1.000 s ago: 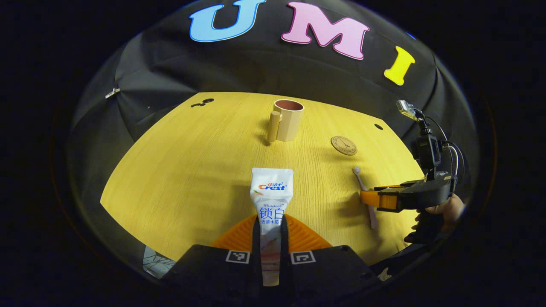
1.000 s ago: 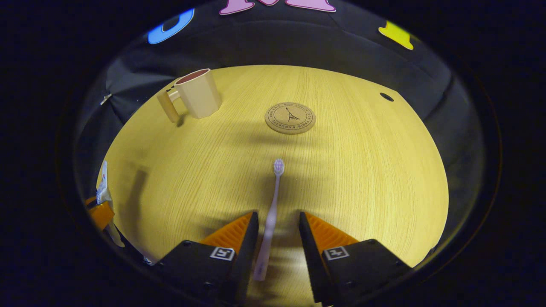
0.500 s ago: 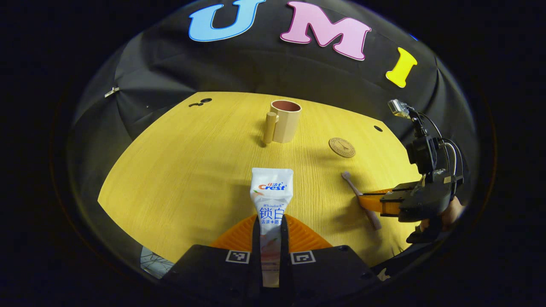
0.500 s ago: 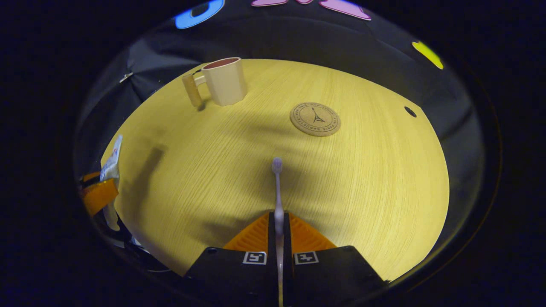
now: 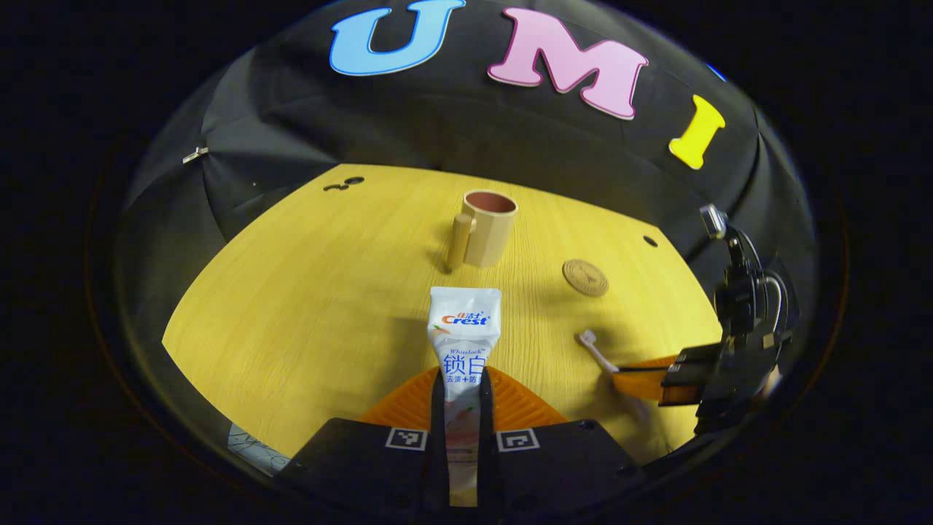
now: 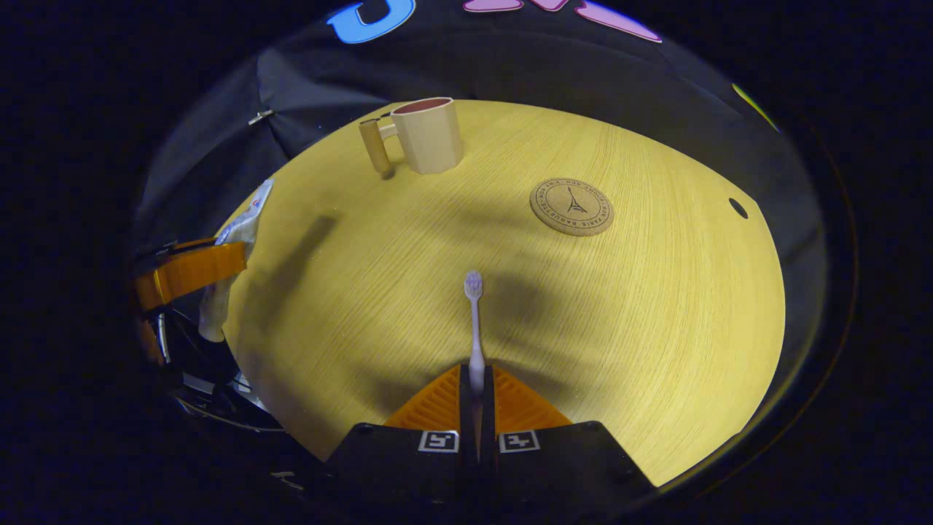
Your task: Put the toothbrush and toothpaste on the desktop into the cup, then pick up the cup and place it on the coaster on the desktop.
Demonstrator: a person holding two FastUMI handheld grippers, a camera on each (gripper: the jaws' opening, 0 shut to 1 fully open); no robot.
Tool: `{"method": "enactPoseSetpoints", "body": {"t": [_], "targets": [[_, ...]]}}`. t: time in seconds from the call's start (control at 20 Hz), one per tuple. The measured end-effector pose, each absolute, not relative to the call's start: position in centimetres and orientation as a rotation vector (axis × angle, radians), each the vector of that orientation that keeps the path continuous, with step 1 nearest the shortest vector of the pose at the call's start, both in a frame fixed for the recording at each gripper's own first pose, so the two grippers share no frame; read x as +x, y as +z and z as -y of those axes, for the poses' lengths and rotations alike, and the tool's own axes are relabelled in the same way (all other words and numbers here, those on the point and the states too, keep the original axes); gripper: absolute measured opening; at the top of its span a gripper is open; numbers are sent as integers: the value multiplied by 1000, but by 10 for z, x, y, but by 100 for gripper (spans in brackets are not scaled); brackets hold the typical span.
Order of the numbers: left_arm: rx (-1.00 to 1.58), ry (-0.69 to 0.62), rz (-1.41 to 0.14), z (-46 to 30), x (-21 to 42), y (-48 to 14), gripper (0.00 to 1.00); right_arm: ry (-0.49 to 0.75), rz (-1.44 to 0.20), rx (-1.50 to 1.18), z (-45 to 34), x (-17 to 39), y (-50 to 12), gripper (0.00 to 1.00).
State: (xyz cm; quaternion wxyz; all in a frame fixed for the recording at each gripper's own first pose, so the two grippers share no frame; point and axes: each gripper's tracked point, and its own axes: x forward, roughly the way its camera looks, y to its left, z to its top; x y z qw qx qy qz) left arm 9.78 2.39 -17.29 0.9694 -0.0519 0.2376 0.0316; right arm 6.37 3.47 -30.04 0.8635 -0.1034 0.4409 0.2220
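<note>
Both items gripped, above the desk.
Left gripper [image 5: 462, 408] clamps the toothpaste [image 5: 463, 343]; right gripper [image 6: 477, 408] clamps the toothbrush [image 6: 474, 321]. Cup [image 6: 426, 135] stands left of the coaster [image 6: 571, 207].

A light wooden desktop [image 5: 313, 292] with small dark holes stands before a draped black cloth wall [image 5: 408, 124]

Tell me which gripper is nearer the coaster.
Right, though not by much. The right gripper, clamping the toothbrush, sits just short of the coaster. The left gripper, holding the toothpaste, sits farther off.
</note>
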Motion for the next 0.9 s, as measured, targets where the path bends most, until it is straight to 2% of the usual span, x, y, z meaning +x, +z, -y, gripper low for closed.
{"method": "enactPoseSetpoints", "body": {"t": [0.05,0.45,0.9], "targets": [[-124,62,-449,-24,103,-159,20,471,-913,-205,-34,64,-296,5],[-248,40,-193,-21,170,-46,20,475,-846,-136,-28,79,-261,5],[-232,10,-49,-6,265,4,20,455,-821,-91,-5,95,-242,5]]}}
